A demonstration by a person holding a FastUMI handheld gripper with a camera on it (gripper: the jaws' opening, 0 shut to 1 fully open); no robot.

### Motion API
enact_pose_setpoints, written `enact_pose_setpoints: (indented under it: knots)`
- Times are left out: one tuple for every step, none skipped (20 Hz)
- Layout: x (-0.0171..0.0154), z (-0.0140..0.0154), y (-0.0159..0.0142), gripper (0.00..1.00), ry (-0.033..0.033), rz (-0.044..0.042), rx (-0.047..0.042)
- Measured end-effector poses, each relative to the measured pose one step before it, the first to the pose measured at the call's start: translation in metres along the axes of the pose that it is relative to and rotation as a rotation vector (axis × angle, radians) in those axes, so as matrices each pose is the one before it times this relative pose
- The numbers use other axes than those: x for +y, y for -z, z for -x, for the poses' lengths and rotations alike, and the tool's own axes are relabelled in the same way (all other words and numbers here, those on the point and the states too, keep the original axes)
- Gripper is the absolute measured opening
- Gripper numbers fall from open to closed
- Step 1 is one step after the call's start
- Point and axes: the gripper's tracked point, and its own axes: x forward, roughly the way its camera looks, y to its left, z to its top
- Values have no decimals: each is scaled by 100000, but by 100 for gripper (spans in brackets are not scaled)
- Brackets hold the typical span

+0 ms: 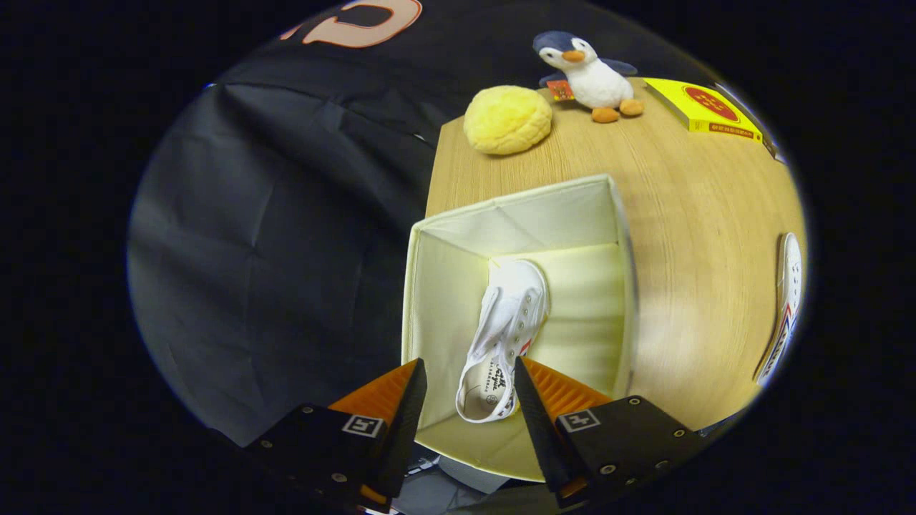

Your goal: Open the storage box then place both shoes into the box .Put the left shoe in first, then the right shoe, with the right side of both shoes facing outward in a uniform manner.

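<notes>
The gripper [469,400] hovered above the open storage box [621,286], fingers spread wide and gripping nothing. One white shoe [504,329] lay inside the box, its heel opening between the fingertips, toe pointing away. The second shoe [786,307] rested on the wooden table [701,236], well apart. Beyond the box sat a yellow plush bun [507,119], a penguin toy [590,71] and a yellow book [705,107].

Centre frame, the storage box [519,214] is cream-white with pale yellow inner walls, holding a white shoe [504,329] with small red and blue marks. The table [687,236] is light wood grain. Upper centre lie a yellow round plush [507,119] and a navy-and-white penguin [590,71] with orange beak and feet; a yellow box [705,107] bears a red circle.
</notes>
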Motion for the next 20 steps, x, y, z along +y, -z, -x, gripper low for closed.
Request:
enact_pose_setpoints:
  knots:
    - [-348,1163,-383,76,-1397,724,-2547]
    - [-493,959,-479,79,-1033,599,-2364]
    - [-1024,1161,-441,81,95,876,-2114]
    - [-1270,1013,-581,85,1345,1112,-2313]
    - [-1282,966,-449,86,1863,1201,-2248]
    - [-1347,925,-467,88,1123,798,-2279]
    - [-1055,880,-377,89,728,586,-2657]
    - [-1085,812,-546,90,536,354,-3001]
    - [-1645,1206,-478,90,1256,904,-3178]
    - [-1856,1037,-227,92,2239,665,-2511]
    - [-1960,641,71,93,2982,950,-1000]
    - [-2187,561,378,93,3747,472,-121]
    - [-1976,329,300,94,3119,702,-655]
    - [-2265,322,289,95,3464,313,-821]
    - [-2155,288,449,95,3472,340,-621]
    - [-2139,242,360,95,3400,98,-535]
    - [-2122,49,587,95,3655,257,-314]
    - [-2177,-3,469,95,3779,151,-6]
    - [-1936,-82,714,95,3743,1239,505]
    - [-1943,255,436,94,3737,1297,-365]
